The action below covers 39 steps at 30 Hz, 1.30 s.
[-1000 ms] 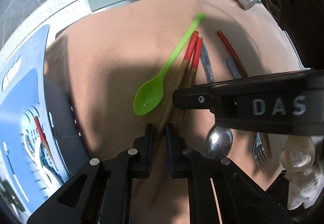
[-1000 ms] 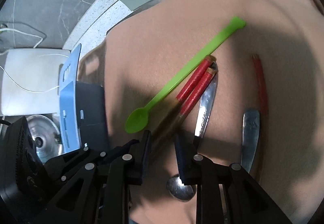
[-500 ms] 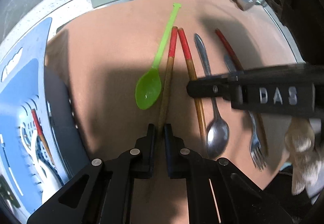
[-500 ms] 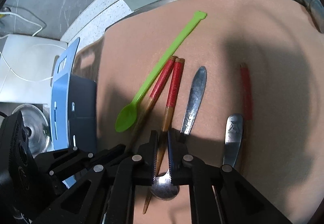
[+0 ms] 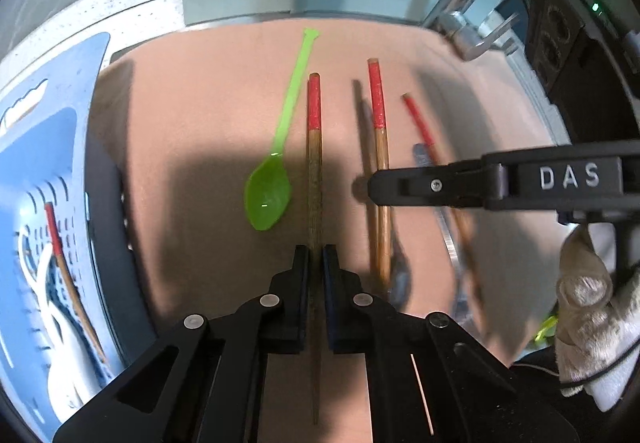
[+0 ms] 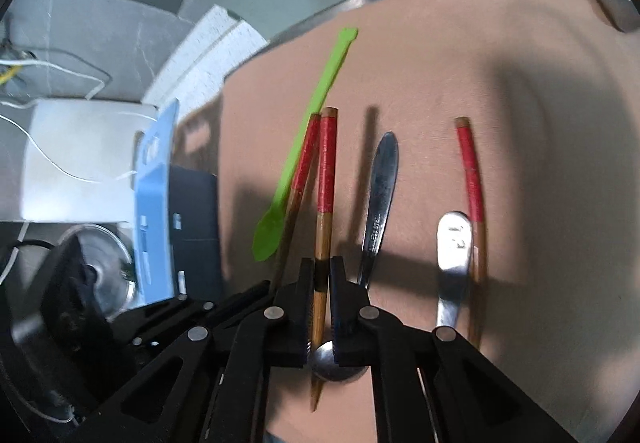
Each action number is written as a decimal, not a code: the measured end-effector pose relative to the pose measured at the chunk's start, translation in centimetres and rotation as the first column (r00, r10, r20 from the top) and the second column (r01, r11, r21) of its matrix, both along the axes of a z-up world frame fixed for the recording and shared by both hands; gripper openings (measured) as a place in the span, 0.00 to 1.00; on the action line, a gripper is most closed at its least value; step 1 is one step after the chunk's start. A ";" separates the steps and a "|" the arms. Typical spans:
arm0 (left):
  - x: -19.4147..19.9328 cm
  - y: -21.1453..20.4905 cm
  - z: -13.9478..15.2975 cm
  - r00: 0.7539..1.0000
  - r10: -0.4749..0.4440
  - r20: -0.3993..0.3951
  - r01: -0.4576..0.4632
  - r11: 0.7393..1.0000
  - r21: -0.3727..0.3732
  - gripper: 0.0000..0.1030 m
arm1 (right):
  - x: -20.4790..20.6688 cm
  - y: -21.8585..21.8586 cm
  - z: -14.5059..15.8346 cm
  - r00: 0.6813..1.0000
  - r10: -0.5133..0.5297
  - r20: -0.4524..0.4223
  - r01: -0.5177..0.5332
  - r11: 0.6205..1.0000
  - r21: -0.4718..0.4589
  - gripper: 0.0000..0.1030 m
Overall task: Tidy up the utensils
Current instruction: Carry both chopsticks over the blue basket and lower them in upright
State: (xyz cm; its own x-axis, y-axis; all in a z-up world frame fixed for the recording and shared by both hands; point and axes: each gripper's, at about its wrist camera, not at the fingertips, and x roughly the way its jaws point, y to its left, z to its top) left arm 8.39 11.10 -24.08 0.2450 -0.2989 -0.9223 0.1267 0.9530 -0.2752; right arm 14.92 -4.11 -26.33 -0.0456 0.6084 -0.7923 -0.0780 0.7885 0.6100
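Left wrist view shows the left gripper (image 5: 316, 263) pinching one red-tipped wooden chopstick (image 5: 315, 179) and the right gripper (image 6: 320, 275) pinching another (image 6: 325, 203), while the green plastic spoon (image 5: 268, 195), metal spoon (image 6: 380, 195) and fork handle (image 6: 452, 243) wait on the tan mat (image 5: 200, 143), so most sorting is left.

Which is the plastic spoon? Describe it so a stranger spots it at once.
Start at the tan mat beside the blue basket. Of the utensils lying in a row on it, take the one nearest the basket: the green spoon. It alone is bright green plastic; its neighbours are red-tipped wooden chopsticks and metal cutlery.
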 end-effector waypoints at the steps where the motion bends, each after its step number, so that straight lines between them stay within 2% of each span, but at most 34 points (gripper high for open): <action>1: 0.6 -0.6 0.2 1.000 0.002 0.006 -0.002 1.000 -0.004 0.06 | 0.0 -0.2 0.3 1.000 -0.004 0.007 0.004 1.000 0.006 0.06; 5: 0.1 -1.3 1.6 0.999 0.010 0.031 -0.009 1.000 -0.026 0.06 | -0.2 -1.5 1.5 0.999 -0.024 0.022 0.023 0.999 0.028 0.06; 10: -0.6 0.1 3.1 0.998 0.034 0.062 -0.032 0.999 -0.030 0.06 | -0.3 -1.6 3.4 0.997 -0.031 0.065 0.027 0.998 0.052 0.06; 13: -1.1 1.1 4.1 0.994 0.056 0.089 -0.054 0.998 -0.023 0.06 | -0.2 -1.3 4.8 0.994 -0.029 0.104 0.023 0.998 0.060 0.06; 20: -2.8 5.0 6.8 0.978 0.141 0.153 -0.137 0.990 -0.036 0.06 | -0.3 0.8 7.6 0.992 -0.004 0.123 -0.011 0.992 0.126 0.06; 27: -5.9 10.8 7.8 0.951 0.260 0.169 -0.262 0.965 -0.010 0.05 | -1.6 7.3 8.2 0.990 0.096 0.107 -0.113 0.980 0.165 0.06; 34: -8.0 15.9 6.1 0.924 0.359 0.130 -0.363 0.932 0.012 0.05 | -3.3 14.8 7.6 0.978 0.192 0.083 -0.204 0.961 0.187 0.06; 36: -8.1 17.1 5.3 0.919 0.376 0.120 -0.383 0.923 0.037 0.05 | -3.8 16.7 7.2 0.973 0.214 0.087 -0.226 0.958 0.174 0.06; 39: -8.2 18.5 3.9 0.913 0.398 0.087 -0.403 0.915 0.037 0.05 | -4.3 19.3 6.1 0.966 0.244 0.080 -0.254 0.958 0.137 0.06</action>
State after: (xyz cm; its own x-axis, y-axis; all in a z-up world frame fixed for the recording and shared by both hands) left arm 0.24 29.60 -20.21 0.4039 -0.1122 -0.9079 -0.2502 0.9411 -0.2276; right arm 10.62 15.16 -20.21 -0.1639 0.6926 -0.7025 -0.3018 0.6428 0.7041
